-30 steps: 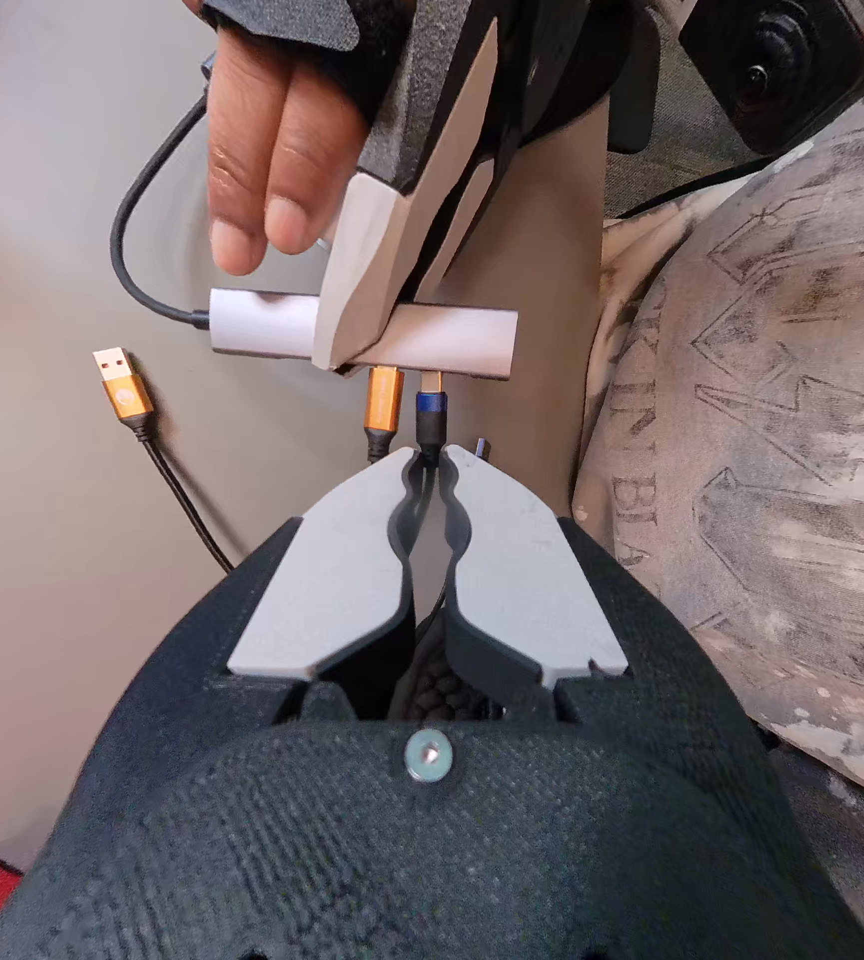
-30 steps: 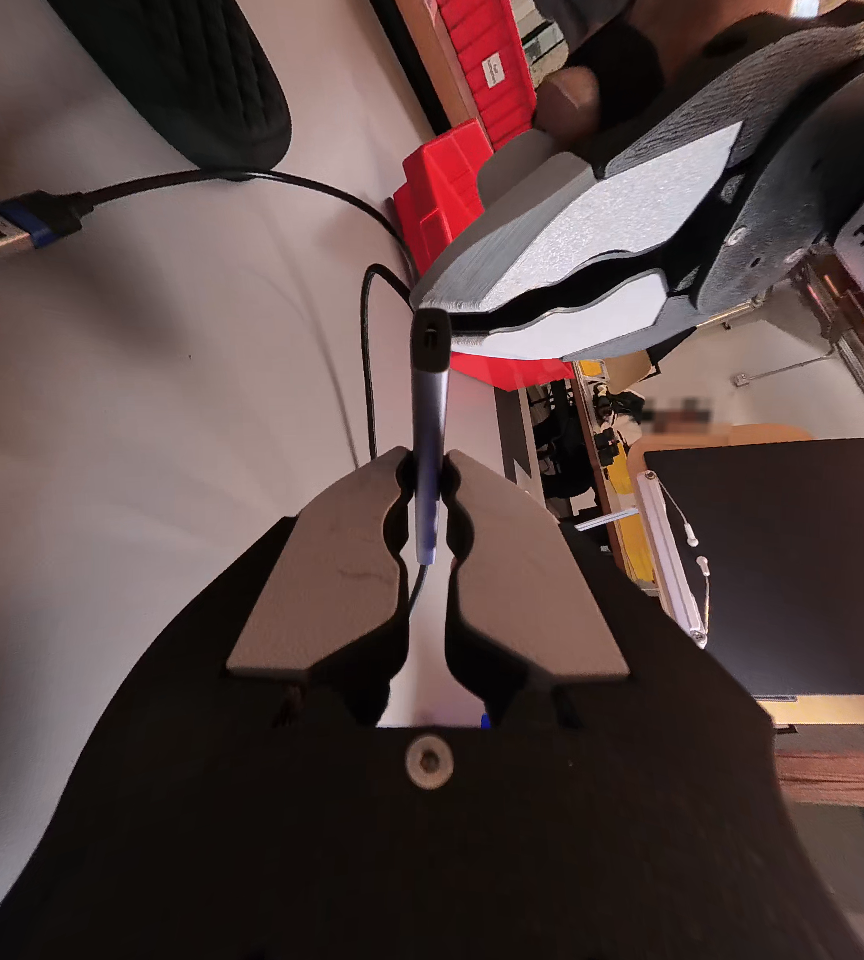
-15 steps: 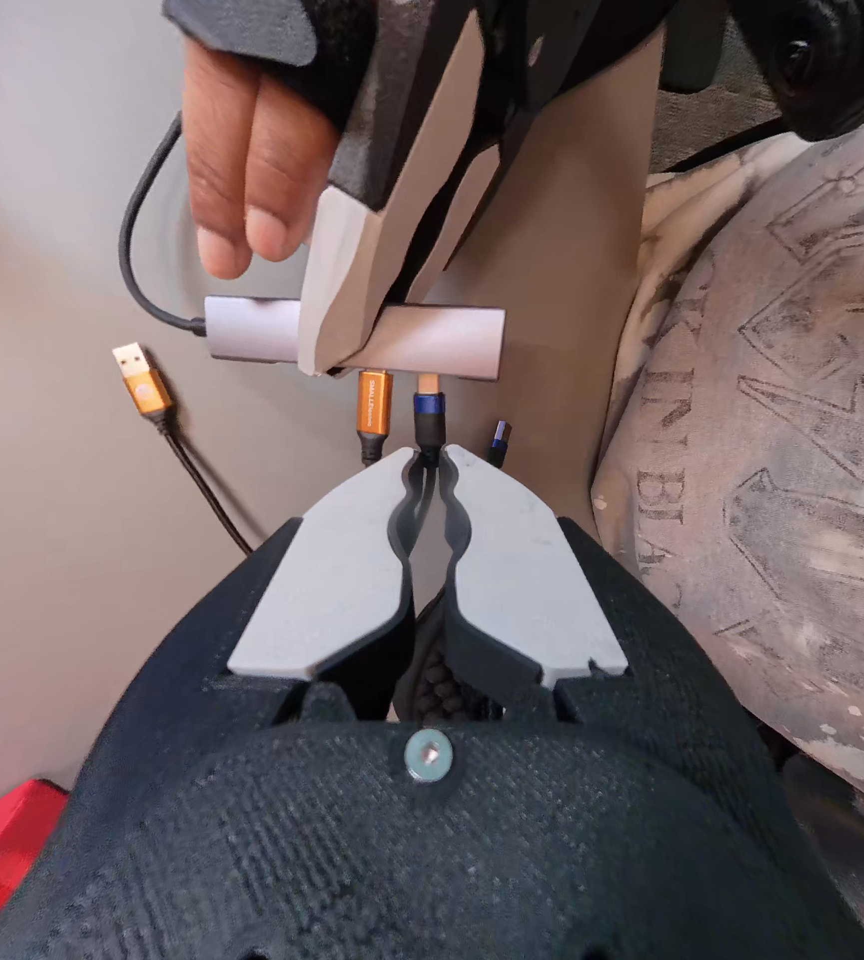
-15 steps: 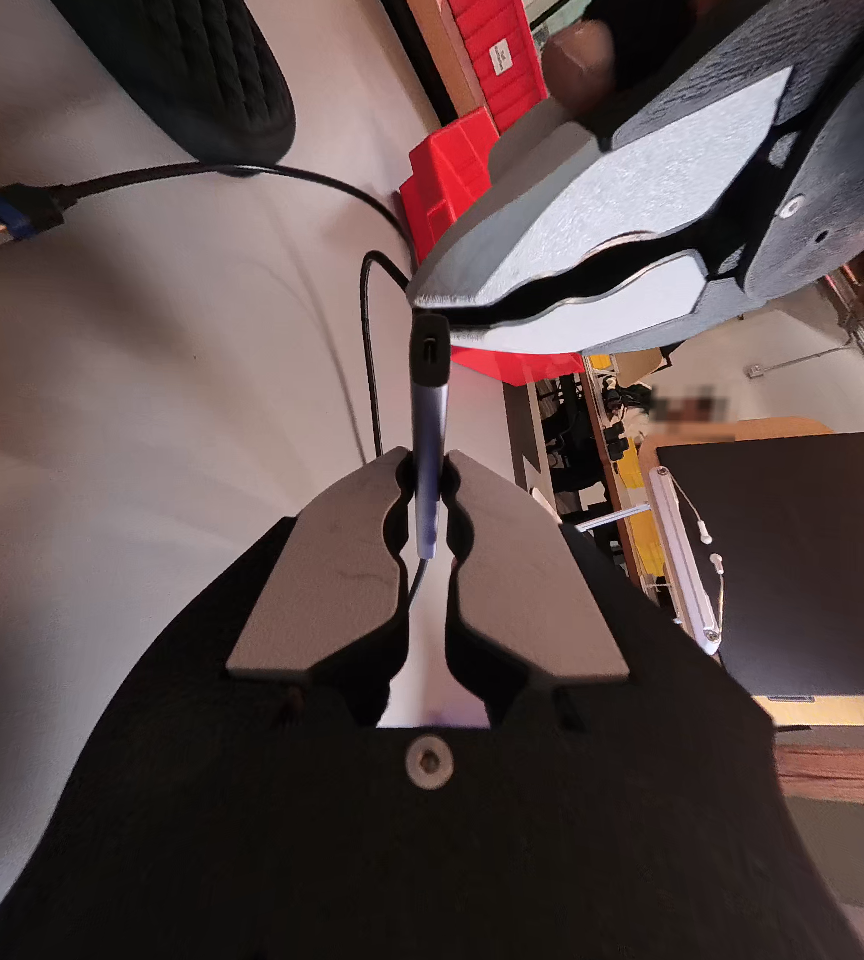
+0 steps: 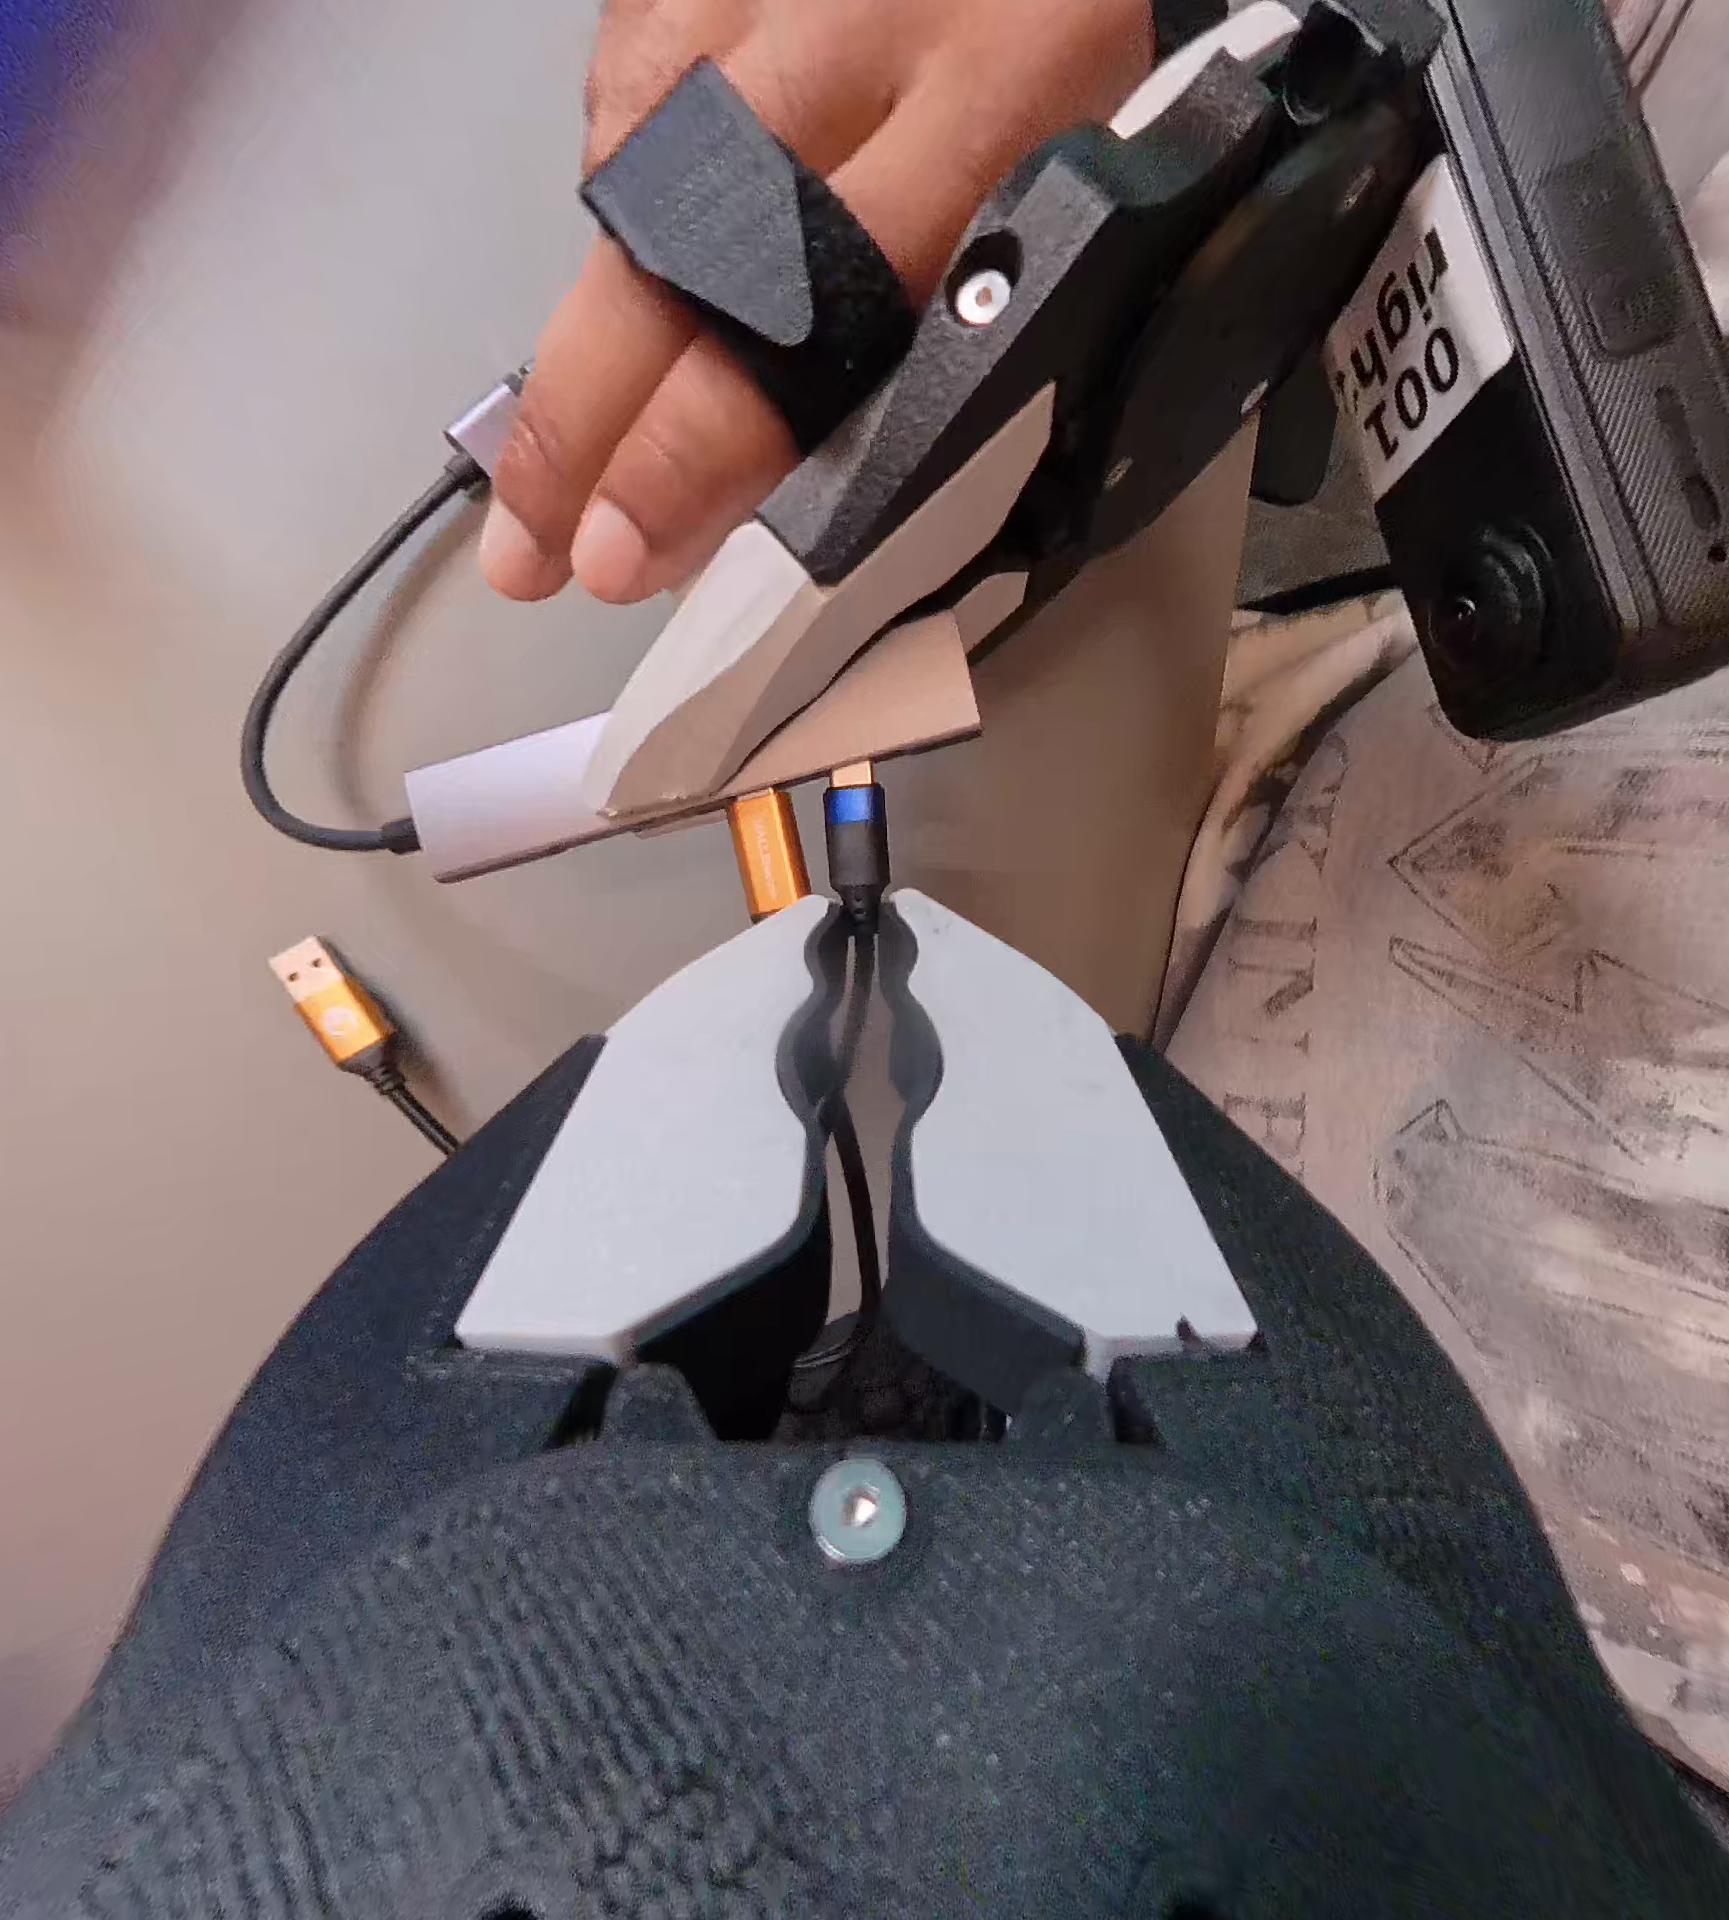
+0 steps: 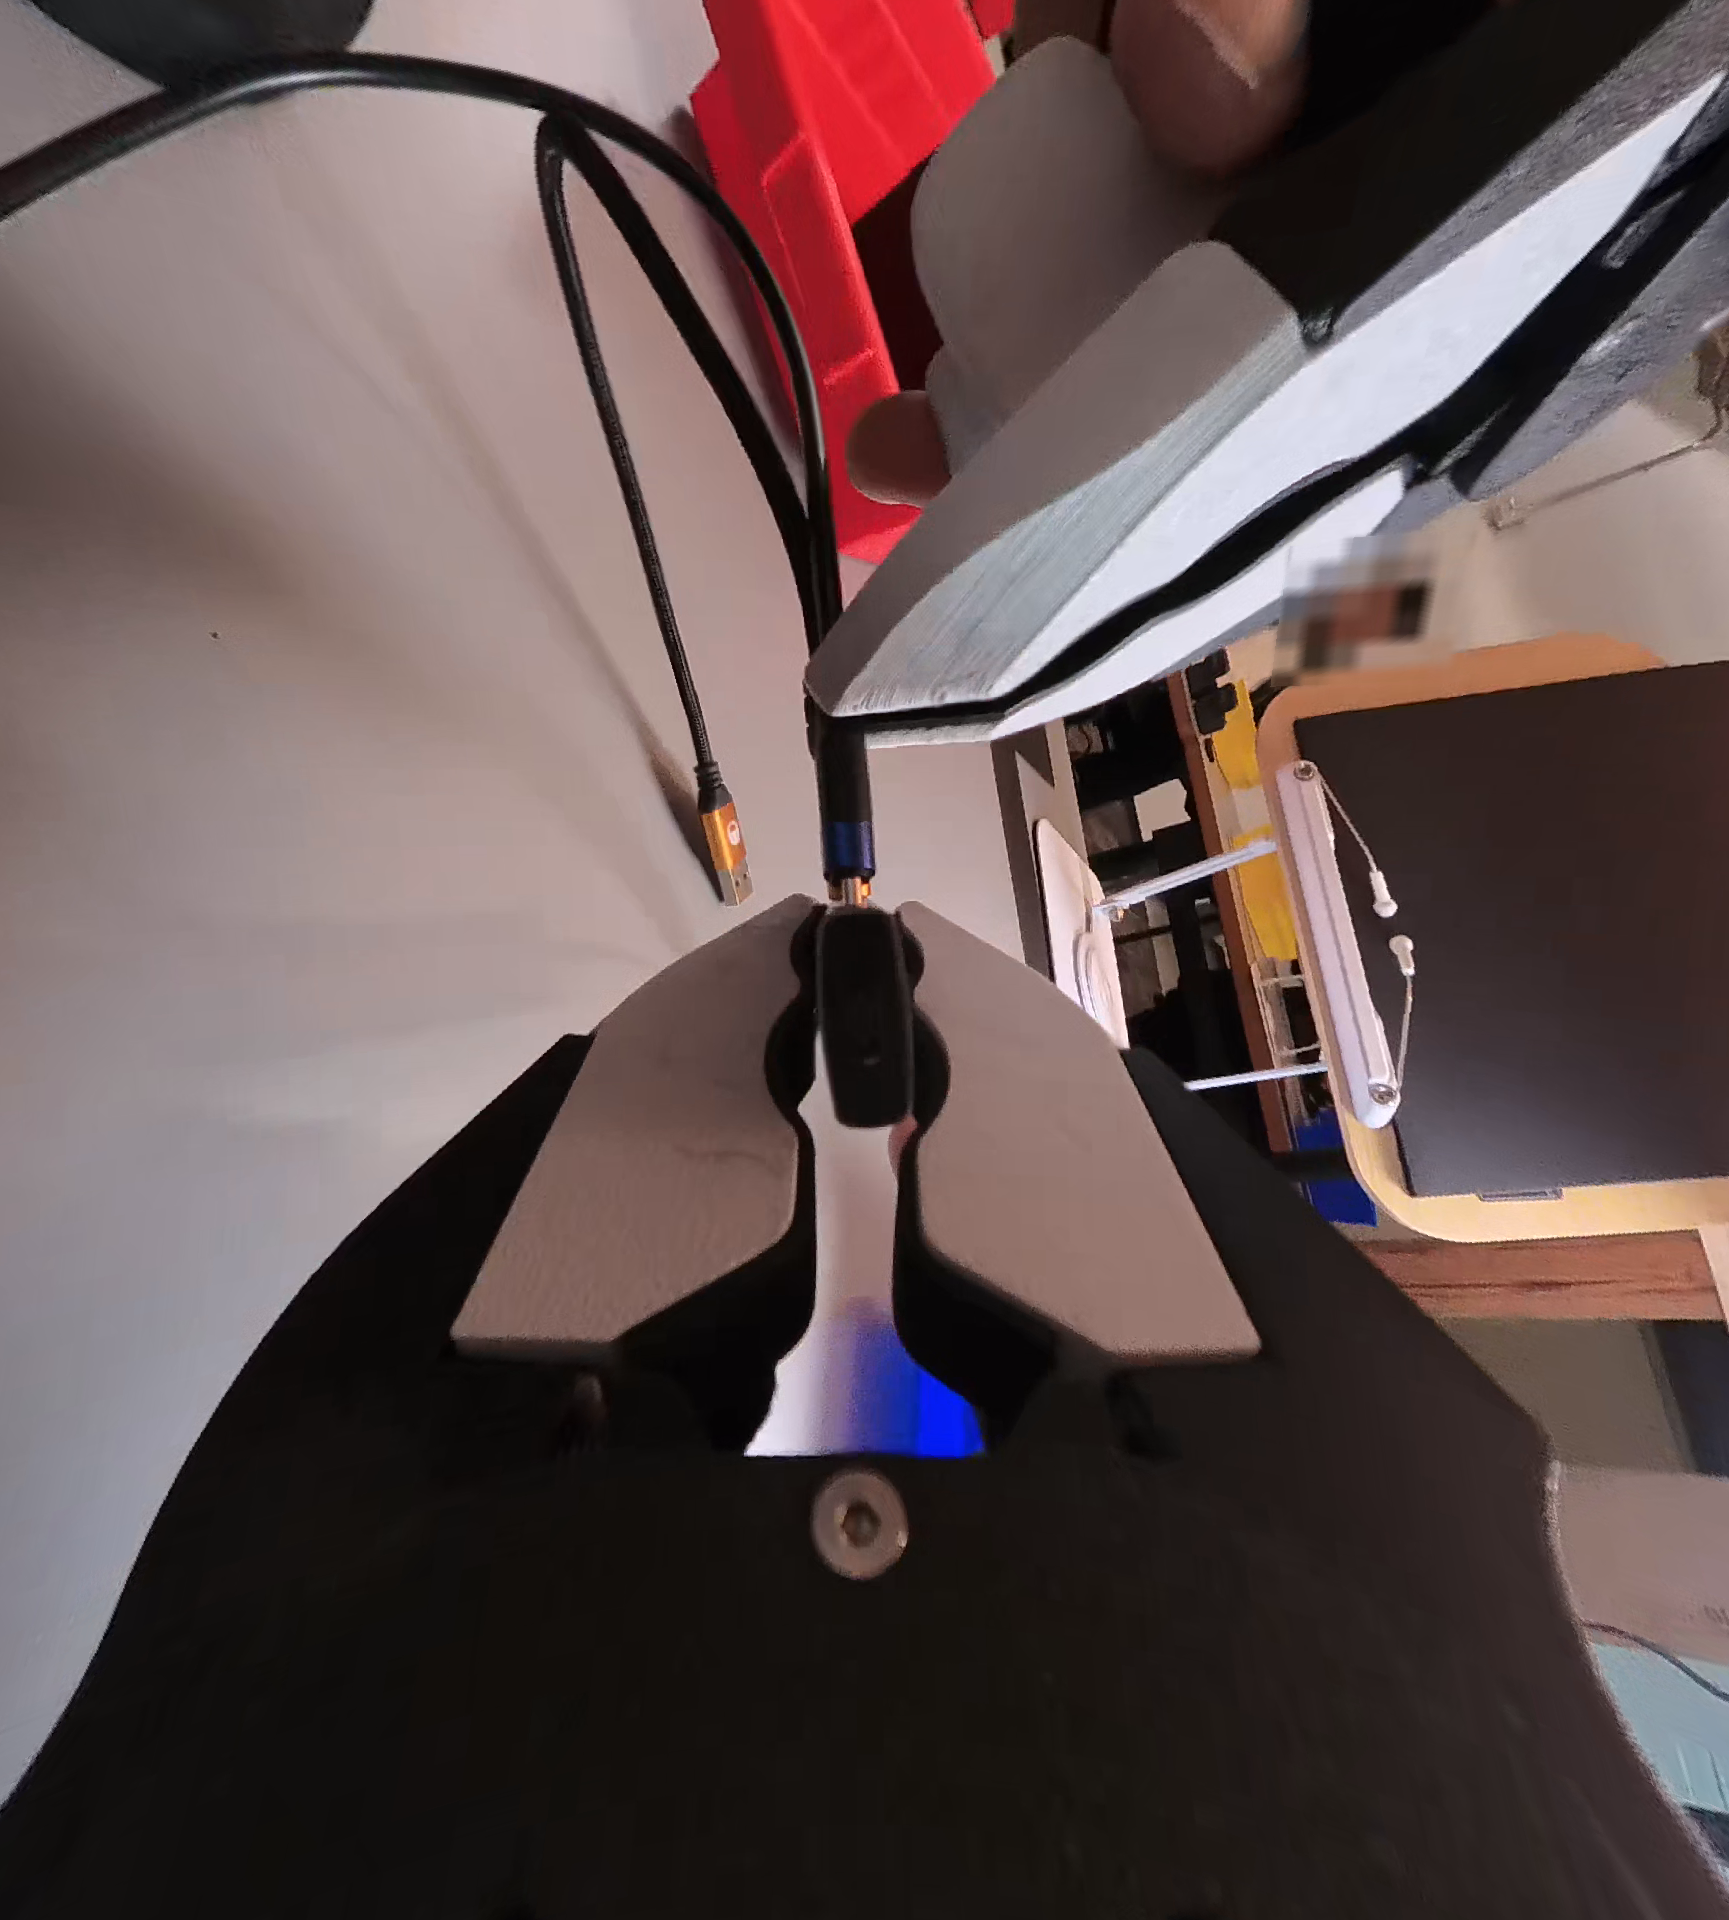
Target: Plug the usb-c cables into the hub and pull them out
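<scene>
My left gripper (image 5: pixel 855 914) is closed on the thin black cable (image 5: pixel 852 1049) just behind its blue-ringed plug (image 5: pixel 852 842), in the middle of the left wrist view. The plug tip touches the lower edge of the hub (image 5: pixel 517 795); I cannot tell how deep it sits. An orange plug (image 5: pixel 766 852) stands in the hub just left of it. My right gripper (image 6: pixel 855 914) is closed on the hub's end, and in the left wrist view it comes down from the upper right, tilted, with my hand (image 5: pixel 673 343) strapped beside it. A white label with writing (image 5: pixel 1411 384) is on its camera body. A loose orange plug (image 5: pixel 330 1003) lies on the pale worktop (image 5: pixel 112 727) at lower left, with open surface around it. A red bin (image 6: pixel 808 187) is at the top of the right wrist view.
</scene>
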The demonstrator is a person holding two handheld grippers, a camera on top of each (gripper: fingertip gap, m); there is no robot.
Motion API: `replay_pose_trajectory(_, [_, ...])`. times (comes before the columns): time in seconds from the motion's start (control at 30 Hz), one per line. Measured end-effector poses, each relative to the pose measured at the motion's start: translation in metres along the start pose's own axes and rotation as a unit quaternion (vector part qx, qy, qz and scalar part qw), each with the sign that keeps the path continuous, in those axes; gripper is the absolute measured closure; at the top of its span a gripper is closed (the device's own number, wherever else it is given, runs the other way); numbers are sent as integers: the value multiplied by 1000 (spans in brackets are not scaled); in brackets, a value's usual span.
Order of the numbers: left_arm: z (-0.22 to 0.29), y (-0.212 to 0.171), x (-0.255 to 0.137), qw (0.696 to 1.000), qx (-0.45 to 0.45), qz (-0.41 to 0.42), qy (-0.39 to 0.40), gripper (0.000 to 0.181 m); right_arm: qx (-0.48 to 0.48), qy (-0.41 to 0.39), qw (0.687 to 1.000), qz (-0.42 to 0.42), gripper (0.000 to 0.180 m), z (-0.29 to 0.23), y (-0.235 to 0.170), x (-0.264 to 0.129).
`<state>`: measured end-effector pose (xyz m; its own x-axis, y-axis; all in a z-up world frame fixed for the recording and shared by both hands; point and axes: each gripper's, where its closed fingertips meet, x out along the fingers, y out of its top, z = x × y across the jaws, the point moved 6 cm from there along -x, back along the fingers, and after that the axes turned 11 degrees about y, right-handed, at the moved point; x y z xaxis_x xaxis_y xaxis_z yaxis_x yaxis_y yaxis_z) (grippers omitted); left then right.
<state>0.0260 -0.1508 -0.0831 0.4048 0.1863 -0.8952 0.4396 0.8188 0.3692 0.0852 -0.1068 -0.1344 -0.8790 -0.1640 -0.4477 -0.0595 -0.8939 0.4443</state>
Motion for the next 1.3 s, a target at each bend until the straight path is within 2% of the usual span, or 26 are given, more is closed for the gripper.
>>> replay_pose_trajectory(0.37, [-6,-1,4,998,-40,55,11,175,9,-15,996,-82,169,3,-4,10])
replay_pose_trajectory(0.97, [-8,-7,9,997,-35,71,25,175,-10,-17,990,-141,170,0,0,19])
replay_pose_trajectory(1.07, [-5,-8,8,994,11,97,44,171,15,-2,993,-119,170,0,0,18])
replay_pose_trajectory(1.17, [5,-7,-2,982,91,151,74,160,91,45,993,-62,170,3,5,13])
replay_pose_trajectory(1.27, [11,-13,-8,964,168,167,119,145,184,96,978,16,170,11,9,2])
replay_pose_trajectory(1.3, [13,-14,-14,959,178,191,107,145,210,117,969,48,170,14,12,-3])
